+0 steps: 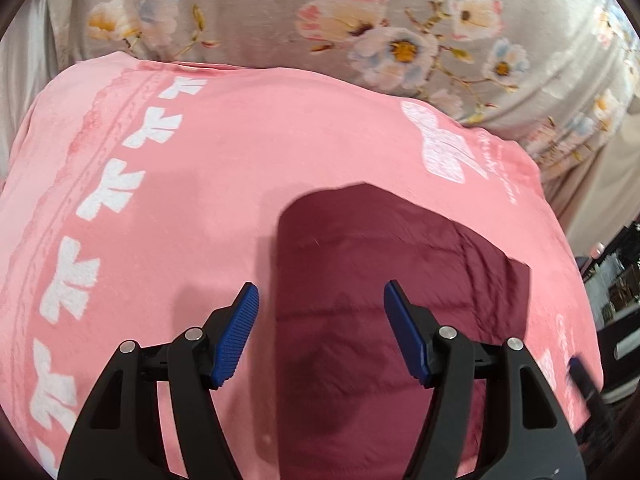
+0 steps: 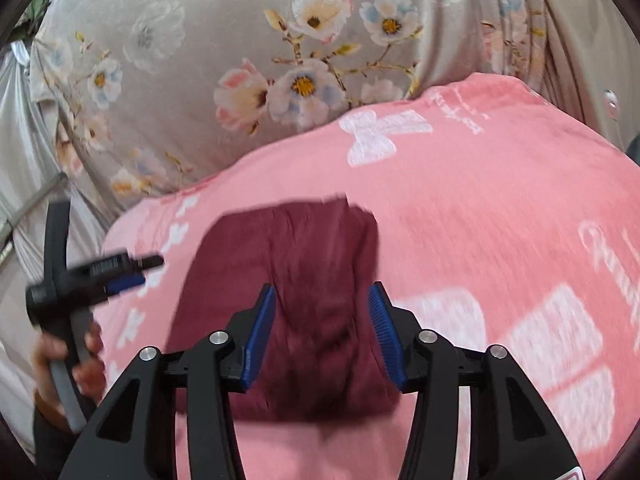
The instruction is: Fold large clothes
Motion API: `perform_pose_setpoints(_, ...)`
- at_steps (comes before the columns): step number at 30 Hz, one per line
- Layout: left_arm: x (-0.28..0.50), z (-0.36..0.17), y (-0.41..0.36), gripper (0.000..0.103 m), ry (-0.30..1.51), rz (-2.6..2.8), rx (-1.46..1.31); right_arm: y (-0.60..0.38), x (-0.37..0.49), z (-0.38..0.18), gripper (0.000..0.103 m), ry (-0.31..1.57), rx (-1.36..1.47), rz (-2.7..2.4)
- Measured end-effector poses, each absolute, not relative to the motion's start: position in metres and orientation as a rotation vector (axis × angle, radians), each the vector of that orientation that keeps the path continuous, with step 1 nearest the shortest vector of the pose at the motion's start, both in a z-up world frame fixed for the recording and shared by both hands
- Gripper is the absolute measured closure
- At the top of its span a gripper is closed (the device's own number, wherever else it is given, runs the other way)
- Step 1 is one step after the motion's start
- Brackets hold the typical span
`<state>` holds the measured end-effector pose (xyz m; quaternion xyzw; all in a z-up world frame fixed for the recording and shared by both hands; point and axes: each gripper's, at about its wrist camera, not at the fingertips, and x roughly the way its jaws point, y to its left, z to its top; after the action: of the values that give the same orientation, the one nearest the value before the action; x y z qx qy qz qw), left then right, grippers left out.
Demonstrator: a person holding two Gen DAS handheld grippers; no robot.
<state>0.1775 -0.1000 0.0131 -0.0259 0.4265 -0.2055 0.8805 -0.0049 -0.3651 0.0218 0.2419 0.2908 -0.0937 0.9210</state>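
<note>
A folded dark maroon garment [image 1: 392, 280] lies as a compact block on a pink bow-printed blanket [image 1: 200, 200]. Left gripper [image 1: 320, 320] and right gripper [image 2: 322, 328] hover apart-jawed, empty. Motion blur smears its creases.

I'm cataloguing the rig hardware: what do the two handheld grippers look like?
Both match: the left gripper and the right gripper have matte black linkage arms with triangular cut-outs and silver pivot pins, and each finger ends in a ribbed blue pad. In the right wrist view, the left gripper has a grey handle. No cables or sleeves show.
</note>
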Motion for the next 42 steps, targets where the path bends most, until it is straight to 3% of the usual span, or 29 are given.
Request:
perform_pose_setpoints(10,0.222,0.003,-0.137,0.04,0.935,-0.398,-0.031,-0.401,0.113,-0.024,0.048,0.803,0.672,-0.29)
perform_pose_setpoints(11,0.225,0.002,-0.143,0.04,0.939,-0.401,-0.025,-0.401,0.122,-0.029,0.057,0.832,0.665,-0.281)
perform_pose_setpoints(12,0.229,0.0,-0.15,0.04,0.944,-0.402,-0.017,-0.4,0.127,-0.031,0.083,0.841,0.651,-0.265)
perform_pose_setpoints(13,0.233,-0.001,-0.158,0.04,0.948,-0.402,-0.01,-0.399,0.129,-0.03,0.094,0.842,0.642,-0.26)
perform_pose_setpoints(15,0.241,-0.007,-0.172,0.04,0.959,-0.403,0.004,-0.395,0.129,-0.02,0.098,0.796,0.606,-0.254)
perform_pose_setpoints(19,0.252,-0.026,-0.193,0.04,0.98,-0.379,0.04,-0.387,0.13,-0.027,0.099,0.796,0.478,-0.346)
perform_pose_setpoints(30,0.247,-0.057,-0.212,0.018,0.887,-0.344,0.12,-0.396,0.13,-0.088,0.099,0.807,0.47,-0.374)
perform_pose_setpoints(42,0.24,-0.07,-0.222,0.012,0.806,-0.301,0.174,-0.389,0.133,-0.1,0.098,0.786,0.437,-0.387)
